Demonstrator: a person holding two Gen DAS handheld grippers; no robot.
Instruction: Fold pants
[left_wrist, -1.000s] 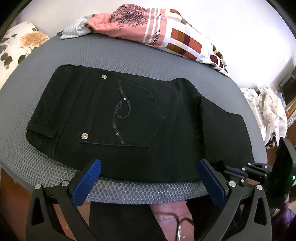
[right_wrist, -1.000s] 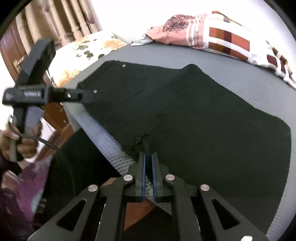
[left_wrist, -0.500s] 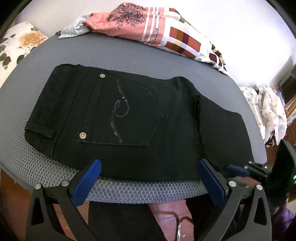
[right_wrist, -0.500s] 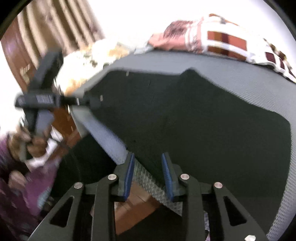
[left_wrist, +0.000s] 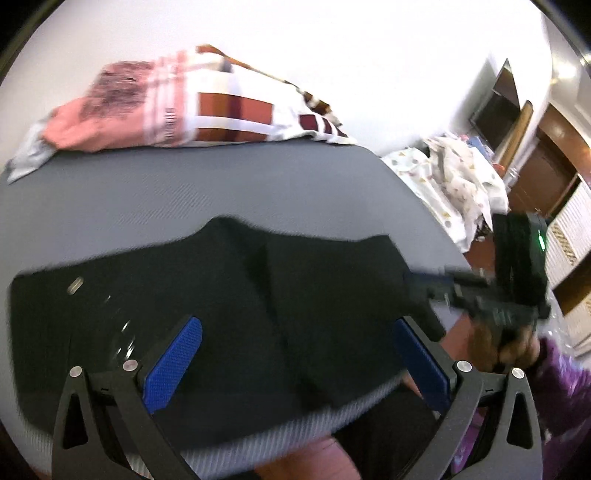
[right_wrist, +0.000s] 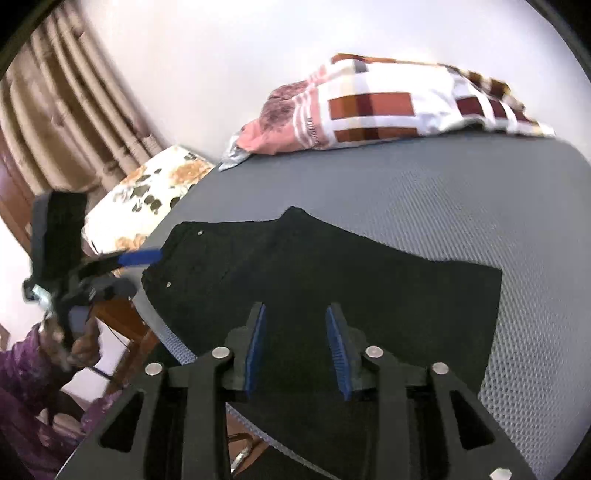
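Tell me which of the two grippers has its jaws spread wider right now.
The left gripper: its blue pads stand far apart over the black pants. The right gripper shows a much narrower gap, its jaws opening with nothing between them.

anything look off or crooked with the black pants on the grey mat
Nothing stands out. The black pants lie folded and flat on the grey mat, though their near edge hangs slightly over the mat's rim. Both grippers are clear of the cloth: the left gripper is wide open, the right gripper is opening with nothing between its pads.
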